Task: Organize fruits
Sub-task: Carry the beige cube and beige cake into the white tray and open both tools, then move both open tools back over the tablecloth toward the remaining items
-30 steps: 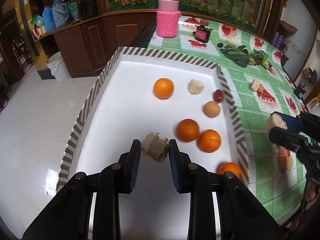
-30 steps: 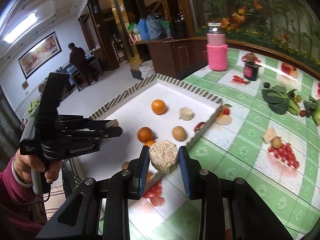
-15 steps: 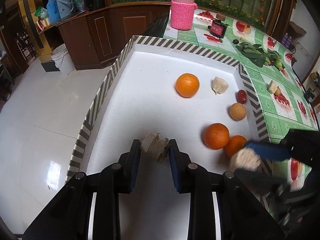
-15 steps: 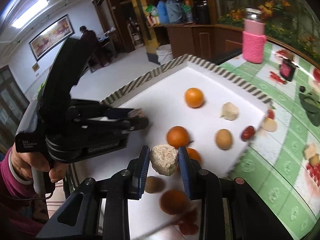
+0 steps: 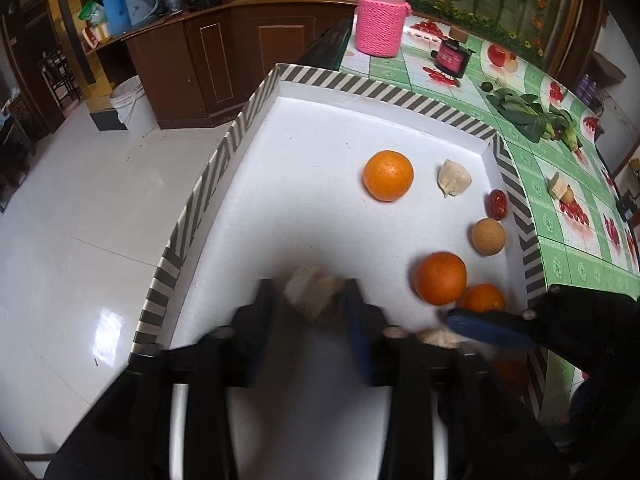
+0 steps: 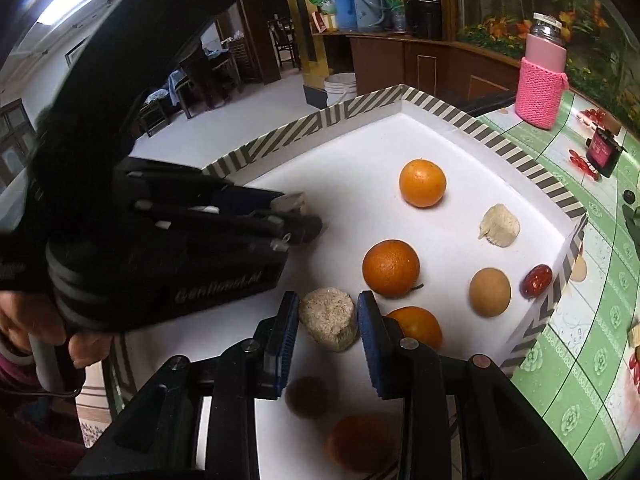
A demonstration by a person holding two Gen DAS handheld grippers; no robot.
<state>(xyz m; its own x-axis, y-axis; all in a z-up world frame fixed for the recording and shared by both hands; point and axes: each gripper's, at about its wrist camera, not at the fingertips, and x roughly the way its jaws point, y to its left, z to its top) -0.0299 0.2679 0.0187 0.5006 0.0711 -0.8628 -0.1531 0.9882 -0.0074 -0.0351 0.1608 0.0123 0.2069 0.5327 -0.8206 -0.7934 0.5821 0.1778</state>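
A white tray with a striped rim (image 5: 224,148) (image 6: 320,120) holds several fruits: oranges (image 5: 387,175) (image 6: 391,267), a pale peeled piece (image 5: 454,178), a tan round fruit (image 5: 487,237) and a small red fruit (image 5: 497,204). My left gripper (image 5: 310,300) is shut on a beige jagged chunk (image 5: 314,292) low over the tray's near part; it also shows in the right wrist view (image 6: 294,216). My right gripper (image 6: 328,320) is shut on a tan cylindrical chunk (image 6: 329,318) over the tray, beside the oranges; it also shows in the left wrist view (image 5: 480,326).
A pink knit-covered jar (image 5: 382,20) and a dark small jar (image 5: 452,58) stand on the green fruit-print tablecloth (image 5: 560,216) beyond the tray. Leafy greens (image 5: 524,116) lie at right. The tray's left side overhangs a white floor (image 5: 60,220).
My right gripper has carried its tan chunk from over the tablecloth leftward into the tray, close to my left gripper. My left gripper has sunk a little with its chunk.
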